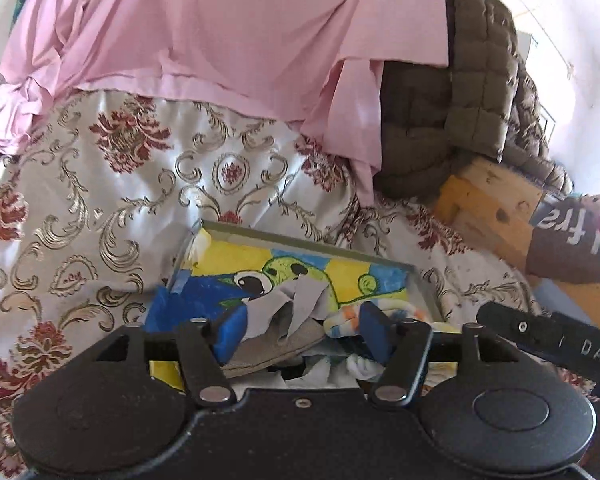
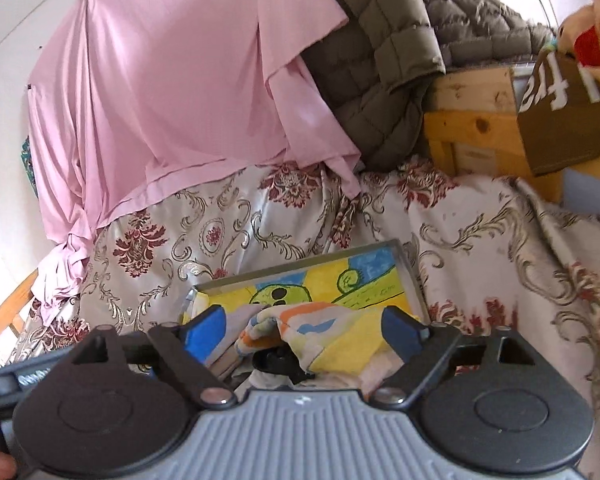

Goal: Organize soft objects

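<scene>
Both the left gripper (image 1: pixel 300 334) and right gripper (image 2: pixel 306 332) hang with fingers apart, gripping nothing. Below them, a grey cloth (image 1: pixel 296 300) and an orange-patterned yellow cloth (image 2: pixel 324 336) lie in the shallow cartoon-painted box (image 1: pixel 312 240).

Counts from both wrist views:
- 1 painted box (image 1: pixel 236 258), shallow, yellow/blue with a green cartoon figure
- soft items in the box: 1 grey cloth (image 1: pixel 296 300), 1 multicoloured cloth (image 2: pixel 320 332) with orange, blue and yellow patches, and some white fabric (image 1: pixel 320 372) underneath; can't tell how many pieces
- 1 pink sheet (image 1: pixel 220 28)
- 1 quilted olive jacket (image 2: pixel 400 40)
- 1 floral bedspread (image 1: pixel 100 184)
- 1 brown cardboard box (image 2: pixel 560 120)
- 2 grippers
</scene>
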`<state>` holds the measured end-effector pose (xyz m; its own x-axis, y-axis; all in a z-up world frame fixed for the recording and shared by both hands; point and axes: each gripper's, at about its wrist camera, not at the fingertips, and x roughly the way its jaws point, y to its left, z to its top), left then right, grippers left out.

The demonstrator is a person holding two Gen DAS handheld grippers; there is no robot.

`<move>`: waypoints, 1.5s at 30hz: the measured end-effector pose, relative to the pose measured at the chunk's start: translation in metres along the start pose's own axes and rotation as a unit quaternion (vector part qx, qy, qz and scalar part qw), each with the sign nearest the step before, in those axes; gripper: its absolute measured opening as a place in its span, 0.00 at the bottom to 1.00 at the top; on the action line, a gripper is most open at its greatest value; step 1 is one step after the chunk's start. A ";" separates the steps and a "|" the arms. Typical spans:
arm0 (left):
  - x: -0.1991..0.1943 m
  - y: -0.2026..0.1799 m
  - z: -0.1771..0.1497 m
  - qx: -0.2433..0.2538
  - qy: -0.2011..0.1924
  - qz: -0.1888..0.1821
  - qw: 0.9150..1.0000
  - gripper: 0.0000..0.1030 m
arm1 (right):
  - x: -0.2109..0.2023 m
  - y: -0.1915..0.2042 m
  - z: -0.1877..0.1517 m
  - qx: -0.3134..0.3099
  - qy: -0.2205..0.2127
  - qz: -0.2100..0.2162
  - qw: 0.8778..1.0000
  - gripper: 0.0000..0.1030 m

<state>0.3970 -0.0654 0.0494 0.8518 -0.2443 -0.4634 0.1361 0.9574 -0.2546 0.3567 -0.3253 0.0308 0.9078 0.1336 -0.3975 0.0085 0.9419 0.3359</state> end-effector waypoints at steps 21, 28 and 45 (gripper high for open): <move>-0.140 -0.024 -0.040 0.015 -0.069 0.011 0.997 0.96 | -0.119 0.012 -0.039 -0.020 -0.040 0.002 0.999 1.00; -0.174 -0.023 -0.064 0.014 -0.075 0.020 0.997 0.99 | -0.159 0.020 -0.066 -0.042 -0.052 -0.005 0.998 1.00; -0.234 -0.015 -0.131 0.009 -0.065 0.043 0.997 0.99 | -0.216 0.021 -0.123 -0.044 -0.036 -0.014 0.998 1.00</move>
<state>0.1297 -0.0425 0.0507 0.9190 -0.1404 -0.3685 0.0677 0.9768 -0.2032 0.1091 -0.2966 0.0189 0.9353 0.0883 -0.3426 -0.0005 0.9687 0.2481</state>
